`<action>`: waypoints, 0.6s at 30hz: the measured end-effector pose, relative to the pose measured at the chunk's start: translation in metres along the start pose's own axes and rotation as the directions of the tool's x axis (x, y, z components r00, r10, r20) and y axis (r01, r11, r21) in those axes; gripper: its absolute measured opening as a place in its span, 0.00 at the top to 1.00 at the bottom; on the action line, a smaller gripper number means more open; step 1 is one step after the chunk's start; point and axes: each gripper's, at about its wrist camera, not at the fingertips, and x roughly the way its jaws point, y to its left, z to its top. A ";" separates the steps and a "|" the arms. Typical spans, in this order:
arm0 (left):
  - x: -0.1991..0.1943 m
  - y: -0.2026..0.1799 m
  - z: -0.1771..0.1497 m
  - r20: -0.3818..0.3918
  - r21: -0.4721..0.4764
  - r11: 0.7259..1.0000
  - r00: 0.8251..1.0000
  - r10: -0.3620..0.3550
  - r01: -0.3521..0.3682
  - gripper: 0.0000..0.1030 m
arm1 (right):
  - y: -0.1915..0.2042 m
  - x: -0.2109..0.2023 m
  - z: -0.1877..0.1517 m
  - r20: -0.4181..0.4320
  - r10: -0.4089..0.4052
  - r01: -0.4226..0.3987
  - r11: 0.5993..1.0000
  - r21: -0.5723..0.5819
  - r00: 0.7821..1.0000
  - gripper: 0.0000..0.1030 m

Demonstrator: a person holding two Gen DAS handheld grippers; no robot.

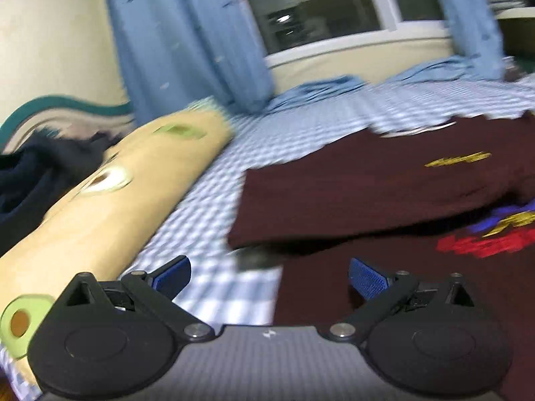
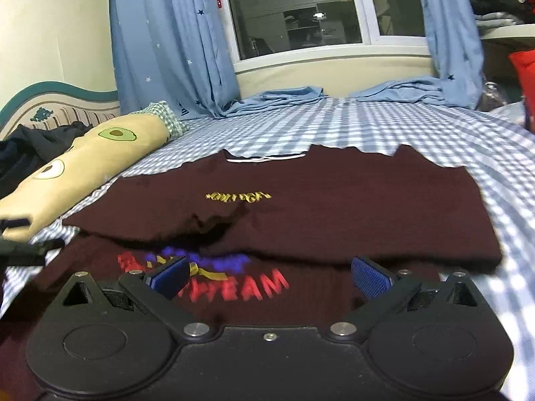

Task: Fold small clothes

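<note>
A maroon T-shirt (image 2: 334,207) lies on the blue-checked bed sheet (image 2: 367,120). Its far part, with small yellow lettering (image 2: 238,197), is folded toward me over the near part. A red, blue and yellow print (image 2: 254,287) shows on the near part. My right gripper (image 2: 267,275) hovers open just above that print, nothing between its blue pads. In the blurred left wrist view the shirt (image 1: 367,183) fills the right side. My left gripper (image 1: 269,275) is open and empty over the shirt's left edge, one finger above the sheet (image 1: 214,220), the other above the maroon cloth.
A long yellow avocado-print pillow (image 2: 93,160) lies left of the shirt, with dark clothes (image 2: 33,147) behind it by the headboard. Blue star curtains (image 2: 167,50) and light blue cloth (image 2: 287,95) border the bed's far edge under a window. A red object (image 2: 525,77) stands far right.
</note>
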 end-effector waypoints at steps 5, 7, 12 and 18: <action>0.041 0.027 -0.003 -0.079 -0.080 0.997 0.997 0.004 -0.011 0.01 | 0.026 0.055 0.022 -0.009 -0.003 0.002 0.999 -0.045 1.000 0.00; 0.055 0.031 0.000 -0.091 -0.095 0.995 0.996 -0.004 -0.004 0.01 | 0.033 0.074 0.024 -0.030 -0.025 0.023 0.998 -0.062 0.999 0.00; 0.080 0.039 0.008 -0.079 -0.122 0.992 0.997 0.026 -0.036 0.01 | 0.038 0.105 0.020 -0.073 -0.062 0.055 0.994 -0.098 0.995 0.00; 0.099 0.061 0.009 -0.106 -0.207 0.973 0.991 0.079 -0.099 0.01 | 0.038 0.117 0.013 -0.120 -0.076 0.063 0.992 -0.107 0.990 0.00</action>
